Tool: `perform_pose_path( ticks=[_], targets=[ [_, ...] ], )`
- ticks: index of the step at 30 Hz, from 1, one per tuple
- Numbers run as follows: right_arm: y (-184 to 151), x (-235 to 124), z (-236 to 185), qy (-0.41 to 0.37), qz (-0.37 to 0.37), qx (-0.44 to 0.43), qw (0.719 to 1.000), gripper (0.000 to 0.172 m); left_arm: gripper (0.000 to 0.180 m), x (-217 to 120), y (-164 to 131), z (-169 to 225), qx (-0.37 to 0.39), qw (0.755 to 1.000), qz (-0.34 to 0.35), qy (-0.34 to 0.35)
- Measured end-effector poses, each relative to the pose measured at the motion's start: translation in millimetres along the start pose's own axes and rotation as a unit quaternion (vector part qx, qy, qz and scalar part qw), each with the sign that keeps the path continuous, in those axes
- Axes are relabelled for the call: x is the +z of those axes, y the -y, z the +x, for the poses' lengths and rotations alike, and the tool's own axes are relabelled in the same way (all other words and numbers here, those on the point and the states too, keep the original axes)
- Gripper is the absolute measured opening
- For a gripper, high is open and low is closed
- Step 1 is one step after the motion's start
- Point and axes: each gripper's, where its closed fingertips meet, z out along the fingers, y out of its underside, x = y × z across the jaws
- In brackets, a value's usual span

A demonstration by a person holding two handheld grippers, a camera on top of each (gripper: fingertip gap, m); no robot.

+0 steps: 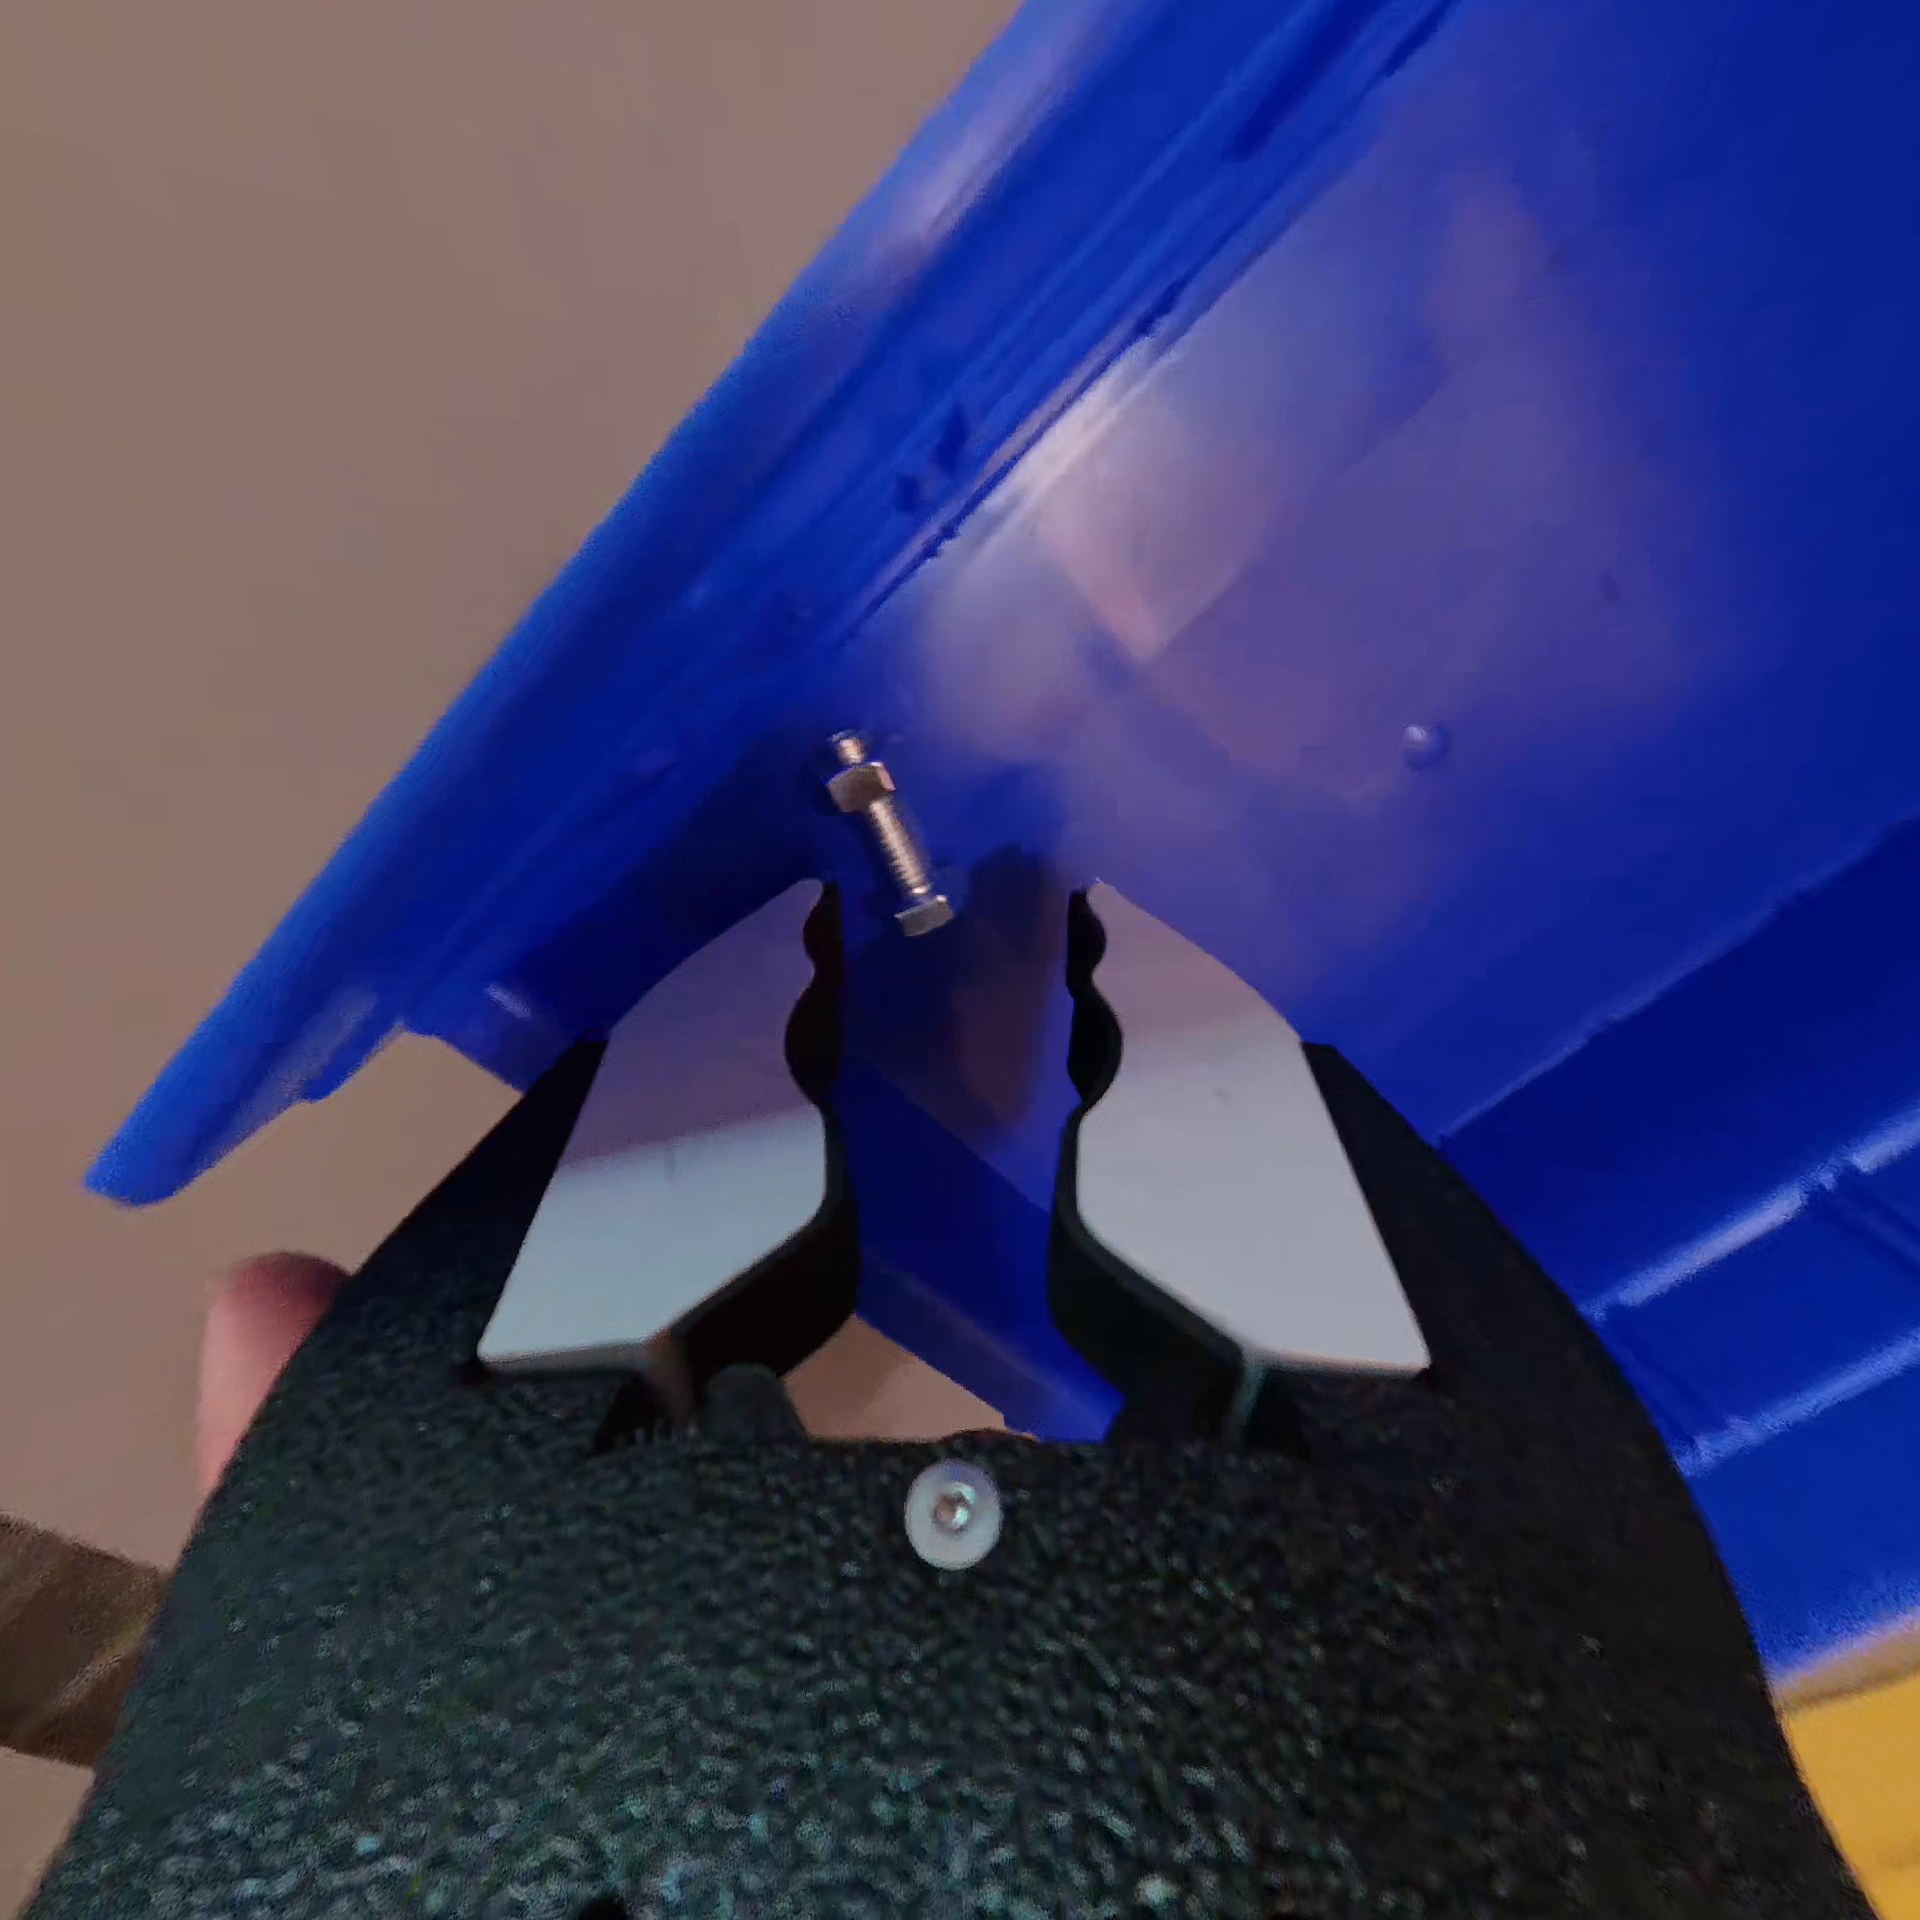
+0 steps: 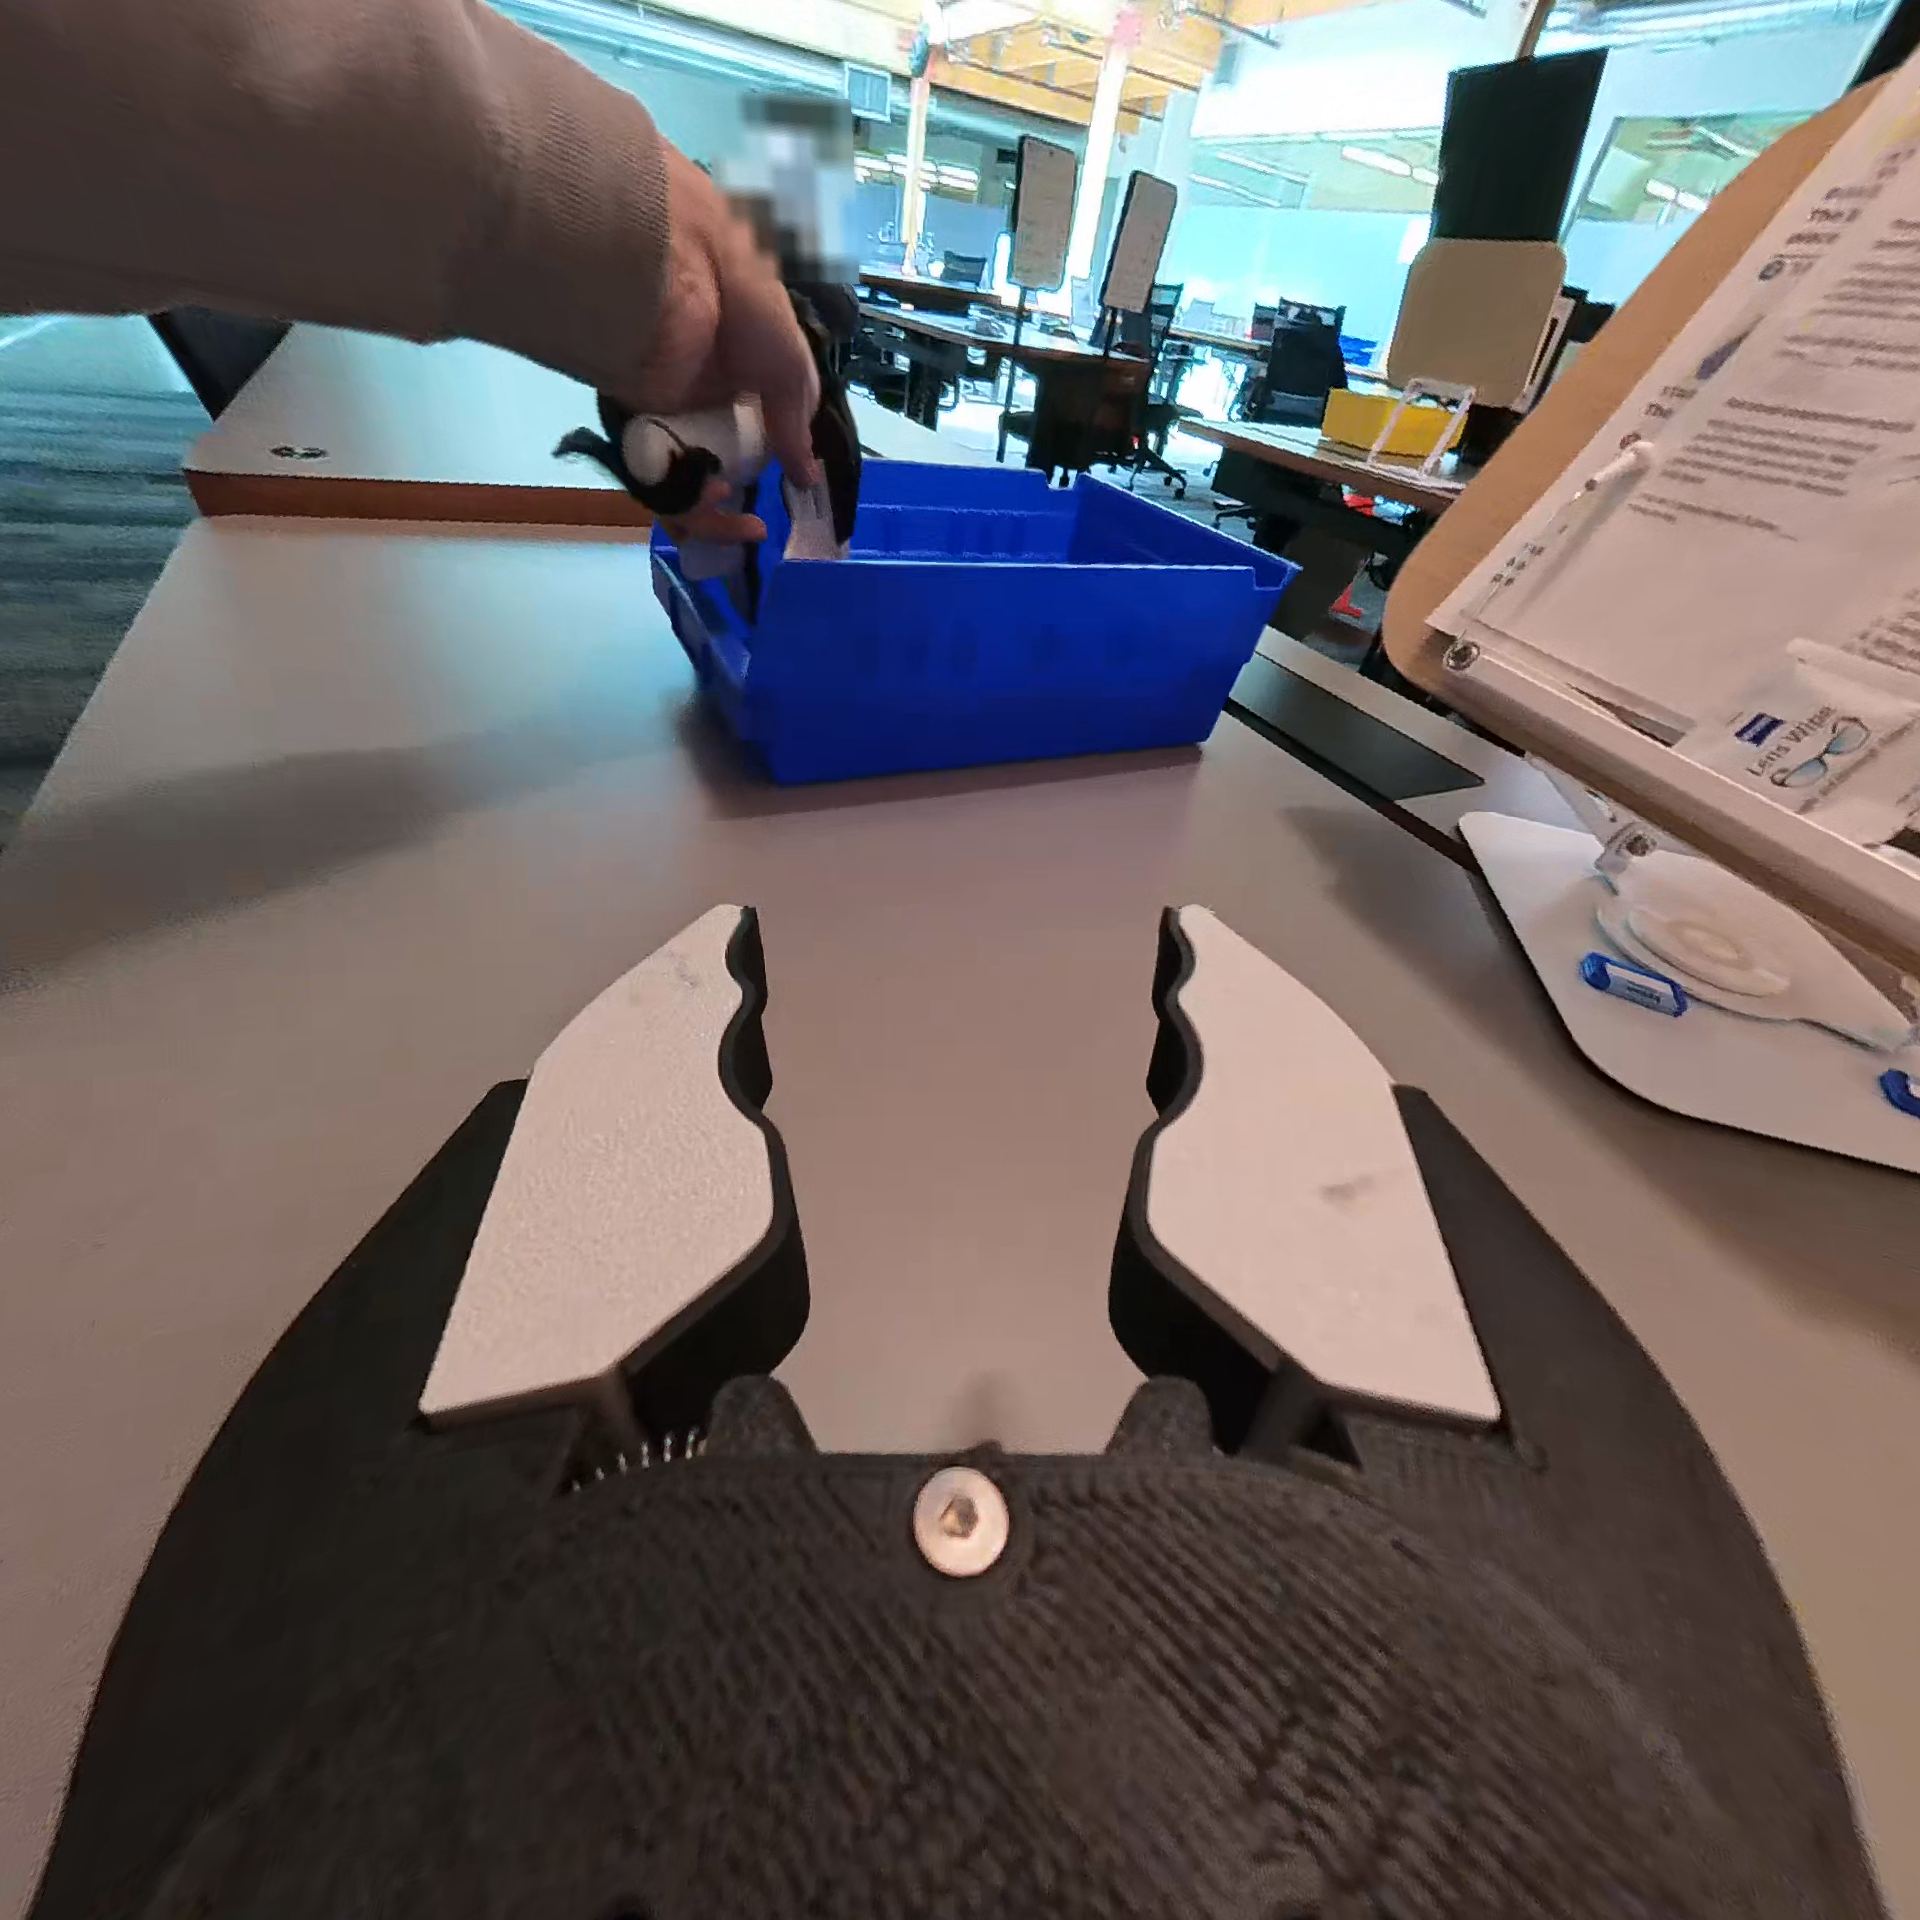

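Observation:
In the left wrist view my left gripper (image 1: 954, 894) reaches into a blue plastic bin (image 1: 1351, 520), over the floor near a corner. A small silver bolt with a nut on it (image 1: 889, 833) lies on the bin floor. Its head end sits just inside my fingertips, close to the left finger (image 1: 821, 935). The pads stand apart and do not press on it, so the gripper is open. In the right wrist view my right gripper (image 2: 958, 920) is open and empty, low over the grey table (image 2: 416, 831). The blue bin (image 2: 987, 644) stands ahead of it. A hand holds the left gripper (image 2: 821, 499) at the bin's left corner.
A tilted document stand with papers (image 2: 1714, 468) on a white base (image 2: 1662, 987) stands at the right, with small blue items on the base. A sleeve (image 2: 312, 156) crosses the upper left. A yellow bin (image 2: 1382, 421) and office desks lie far behind.

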Motion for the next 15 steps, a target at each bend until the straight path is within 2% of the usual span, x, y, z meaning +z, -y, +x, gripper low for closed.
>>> perform_pose_path(
  ticks=[3, 7, 9, 11, 12, 15],
  targets=[
    [1.7, -1.3, 0.5, -0.005, -0.001, -0.018, 1.0, 0.071, 0.037, 0.8, 0.0, -0.1, -0.046, 0.999, 0.0, 0.012],
    [2.7, -4.5, 6.4, -0.015, 0.001, -0.017, 1.0, 0.071, 0.027, 2.8, 2.0, -4.0, -0.071, 0.997, 0.005, 0.037],
    [4.8, -5.9, 7.8, -0.016, 0.009, -0.01, 1.0, 0.071, 0.02, 6.2, 0.5, -2.4, -0.084, 0.996, -0.005, 0.033],
    [6.4, -6.9, 9.0, -0.016, 0.013, -0.007, 1.0, 0.07, 0.023, 12.9, -1.8, 2.4, -0.097, 0.995, -0.023, 0.016],
    [7.0, -7.7, 9.5, -0.018, 0.013, -0.01, 1.0, 0.069, 0.026, 16.3, -4.1, 3.2, -0.098, 0.995, -0.032, 0.015],
    [8.8, -9.8, 11.9, -0.023, 0.017, -0.015, 0.999, 0.069, 0.017, 17.4, -4.9, -5.0, -0.07, 0.996, -0.041, 0.042]
  ],
)
